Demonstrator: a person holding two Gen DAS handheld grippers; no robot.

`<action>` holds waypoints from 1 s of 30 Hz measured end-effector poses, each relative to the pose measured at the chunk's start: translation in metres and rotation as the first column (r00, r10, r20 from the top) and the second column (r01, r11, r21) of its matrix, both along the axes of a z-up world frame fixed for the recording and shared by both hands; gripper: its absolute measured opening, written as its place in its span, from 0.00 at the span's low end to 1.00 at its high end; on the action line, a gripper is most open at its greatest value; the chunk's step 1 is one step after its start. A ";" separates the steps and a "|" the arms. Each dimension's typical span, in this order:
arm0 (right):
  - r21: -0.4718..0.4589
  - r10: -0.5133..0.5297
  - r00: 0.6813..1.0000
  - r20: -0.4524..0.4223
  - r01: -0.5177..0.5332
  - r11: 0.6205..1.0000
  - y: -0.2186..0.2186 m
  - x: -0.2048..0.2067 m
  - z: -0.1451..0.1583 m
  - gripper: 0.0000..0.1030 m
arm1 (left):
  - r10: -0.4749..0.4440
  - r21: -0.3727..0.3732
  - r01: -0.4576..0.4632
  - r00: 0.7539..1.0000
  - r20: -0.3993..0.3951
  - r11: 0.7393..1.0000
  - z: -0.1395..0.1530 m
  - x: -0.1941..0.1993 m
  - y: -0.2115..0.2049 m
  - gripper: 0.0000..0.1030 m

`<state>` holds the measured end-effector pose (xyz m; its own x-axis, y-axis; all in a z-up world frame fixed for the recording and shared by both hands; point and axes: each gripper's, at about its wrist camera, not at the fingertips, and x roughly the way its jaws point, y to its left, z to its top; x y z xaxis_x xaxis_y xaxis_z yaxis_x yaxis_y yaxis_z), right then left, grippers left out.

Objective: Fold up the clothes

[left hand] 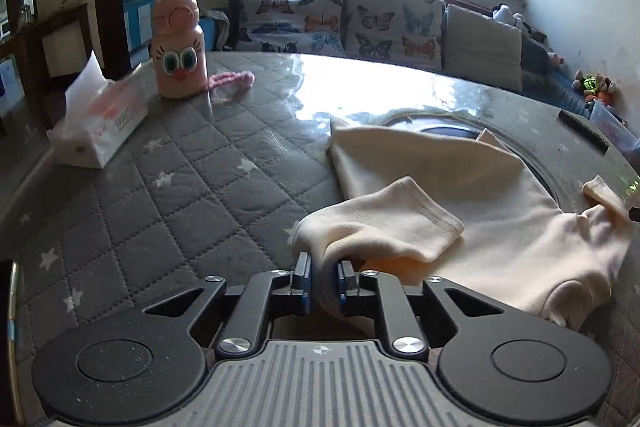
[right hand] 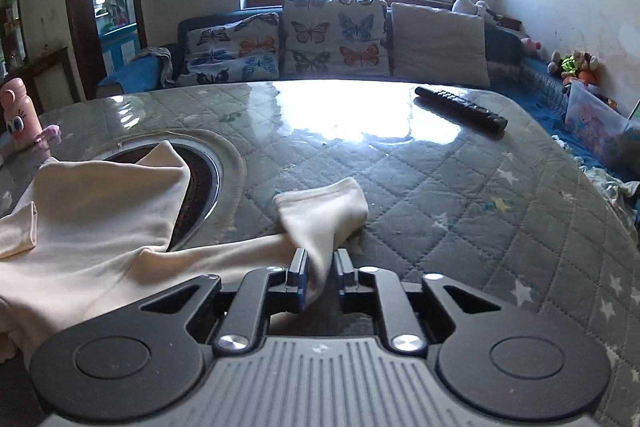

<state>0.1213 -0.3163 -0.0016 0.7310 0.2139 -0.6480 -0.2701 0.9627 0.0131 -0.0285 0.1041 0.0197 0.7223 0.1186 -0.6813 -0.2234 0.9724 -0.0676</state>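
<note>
A cream long-sleeved top [left hand: 460,179] lies spread on a table with a grey quilted star cover [left hand: 160,187]. In the left wrist view, my left gripper [left hand: 324,269] is shut on one sleeve [left hand: 392,219], which bunches up between the blue pads and folds rightward over the body. Seen from the right wrist, my right gripper [right hand: 320,267] is shut on the other sleeve [right hand: 324,207], whose cuff rises ahead of the fingers. The top's body [right hand: 100,195] stretches away to the left, partly over a round dark inset [right hand: 200,179] in the table.
A pink bottle with cartoon eyes [left hand: 178,51], a pink strap [left hand: 232,81] and a tissue pack [left hand: 96,131] sit at the far left. A black remote [right hand: 460,107] lies at the far right. A sofa with butterfly cushions [right hand: 332,35] stands behind the table.
</note>
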 end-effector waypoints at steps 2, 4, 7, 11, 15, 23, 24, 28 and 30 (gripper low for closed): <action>0.002 -0.011 1.000 0.013 0.011 1.000 -0.003 -0.002 0.003 0.19 | 0.015 0.046 -0.015 1.000 0.015 0.999 0.005 -0.004 -0.002 0.37; 0.001 -0.017 1.000 0.015 0.017 1.000 -0.004 -0.003 0.004 0.23 | -0.017 0.066 0.015 0.999 0.037 0.998 0.010 -0.012 -0.005 0.38; -0.002 -0.004 1.000 0.007 0.004 1.000 -0.003 -0.009 0.005 0.24 | -0.107 0.113 0.099 0.992 0.066 0.989 0.017 -0.027 -0.019 0.39; -0.025 0.076 0.997 0.018 -0.076 0.997 0.010 -0.020 0.012 0.33 | -0.258 0.128 0.248 0.963 0.072 0.960 0.018 -0.036 -0.051 0.39; -0.048 0.165 0.985 0.048 -0.163 0.986 0.027 -0.030 0.027 0.34 | -0.408 0.131 0.396 0.910 0.072 0.909 0.016 -0.042 -0.084 0.39; -0.083 0.306 0.950 0.065 -0.301 0.950 0.048 -0.053 0.051 0.34 | -0.536 0.140 0.528 0.844 0.027 0.838 -0.002 -0.044 -0.122 0.40; -0.090 0.328 0.943 0.061 -0.322 0.942 0.051 -0.057 0.052 0.34 | -0.538 0.140 0.531 0.842 0.021 0.836 -0.004 -0.043 -0.124 0.40; -0.104 0.444 0.896 0.006 -0.441 0.891 0.069 -0.081 0.049 0.34 | -0.549 0.141 0.544 0.836 -0.003 0.828 -0.014 -0.042 -0.131 0.41; -0.106 0.511 0.859 -0.033 -0.512 0.853 0.082 -0.095 0.041 0.33 | -0.554 0.141 0.550 0.833 -0.016 0.823 -0.019 -0.041 -0.134 0.39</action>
<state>0.0258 -0.2338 0.0394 0.5348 0.4863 -0.6910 -0.7250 0.6841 -0.0797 -0.0697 -0.0300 0.0003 0.7110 -0.2163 -0.6691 0.3531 0.9327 0.0737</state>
